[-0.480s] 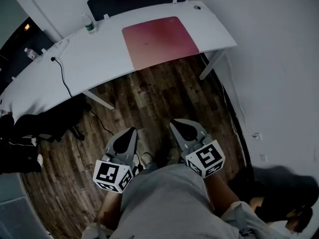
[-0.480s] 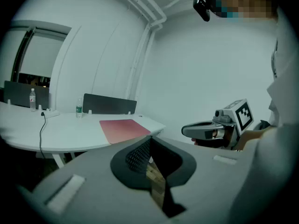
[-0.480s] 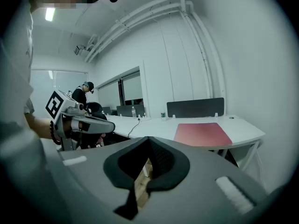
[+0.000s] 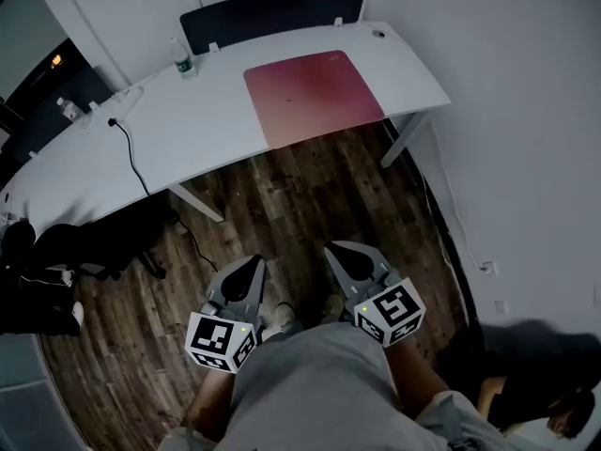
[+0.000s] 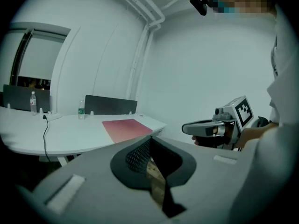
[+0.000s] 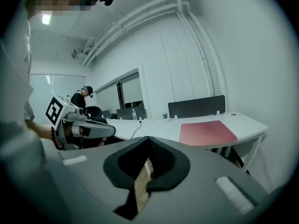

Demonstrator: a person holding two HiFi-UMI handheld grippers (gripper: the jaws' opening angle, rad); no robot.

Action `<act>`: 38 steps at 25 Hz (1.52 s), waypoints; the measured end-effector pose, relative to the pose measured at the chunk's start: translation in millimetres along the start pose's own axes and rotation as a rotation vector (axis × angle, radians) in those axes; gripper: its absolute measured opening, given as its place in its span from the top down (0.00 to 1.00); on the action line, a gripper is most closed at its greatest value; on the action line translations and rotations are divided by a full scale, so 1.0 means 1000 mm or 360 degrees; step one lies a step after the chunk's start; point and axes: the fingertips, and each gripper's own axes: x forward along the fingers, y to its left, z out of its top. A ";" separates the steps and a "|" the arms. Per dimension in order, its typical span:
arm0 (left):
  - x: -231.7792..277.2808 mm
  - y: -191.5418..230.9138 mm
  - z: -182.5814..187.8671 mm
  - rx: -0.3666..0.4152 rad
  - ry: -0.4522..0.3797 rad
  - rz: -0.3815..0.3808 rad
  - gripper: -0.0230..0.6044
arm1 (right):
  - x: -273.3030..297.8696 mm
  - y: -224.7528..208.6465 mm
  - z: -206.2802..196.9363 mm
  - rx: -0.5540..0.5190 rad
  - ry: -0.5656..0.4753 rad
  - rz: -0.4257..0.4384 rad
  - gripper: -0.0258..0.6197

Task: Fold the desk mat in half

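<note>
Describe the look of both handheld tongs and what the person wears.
The left grey wedge-shaped tongs and the right grey wedge-shaped tongs match: smooth grey shells tapering to black textured pads, each with a white cube of black square markers behind. No cables show. The person wears a light grey top, forearms uncovered.

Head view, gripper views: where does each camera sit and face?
Head view: on head, facing steeply down at floor, desk; shirt, left gripper, right gripper show.
Left gripper view: on left gripper, facing desk; shut jaws, right gripper show.
Right gripper view: on right gripper, facing desk; shut jaws, left gripper show.
All share the desk mat.
</note>
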 end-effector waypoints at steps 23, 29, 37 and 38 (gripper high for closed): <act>0.017 0.043 -0.005 -0.0035 0.0029 -0.0083 0.94 | 0.047 0.001 -0.008 0.0022 0.0016 -0.0066 0.95; 0.075 0.075 0.013 -0.0033 0.0033 -0.0051 0.94 | 0.097 -0.050 0.012 -0.0051 0.0014 -0.0013 0.95; 0.158 0.111 0.059 -0.0006 0.0001 0.0000 0.94 | 0.150 -0.136 0.056 -0.0131 0.0003 0.0050 0.95; 0.165 0.113 0.063 -0.0005 -0.0001 0.0003 0.94 | 0.155 -0.144 0.061 -0.0138 -0.0004 0.0057 0.95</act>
